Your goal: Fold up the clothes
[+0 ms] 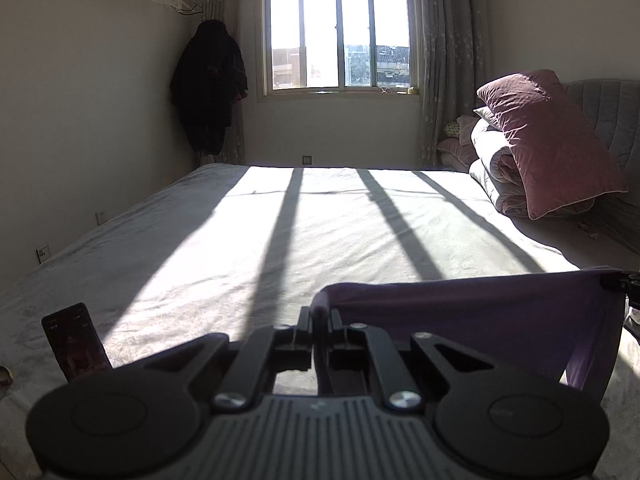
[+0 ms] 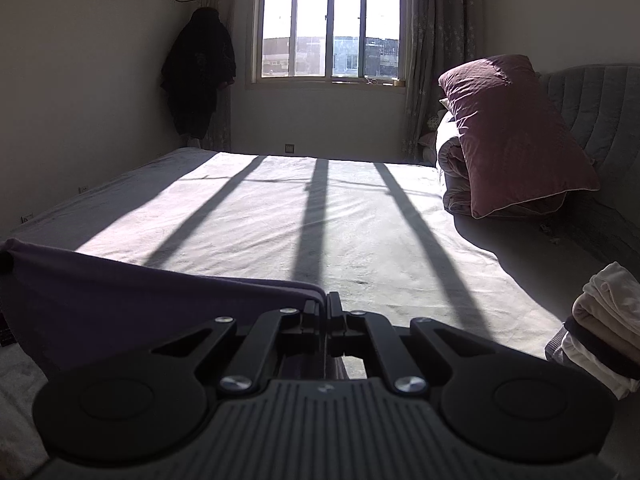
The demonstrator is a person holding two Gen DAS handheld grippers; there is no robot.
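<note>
purple garment [image 1: 460, 320] stretched above bed [image 1: 280, 232]; left gripper [image 1: 320, 322], right gripper [image 2: 325, 312] each pinching corner.

Bed [image 1: 320, 220] centre free; pillow [image 1: 552, 140] blocks right.

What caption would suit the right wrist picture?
Right claw shut on a purple garment, stretched taut above a sunlit bed.

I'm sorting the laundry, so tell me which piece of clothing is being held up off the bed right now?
The purple garment, stretched between the left tool and right tool. The folded pale clothes lie stacked on the bed's right side.
</note>
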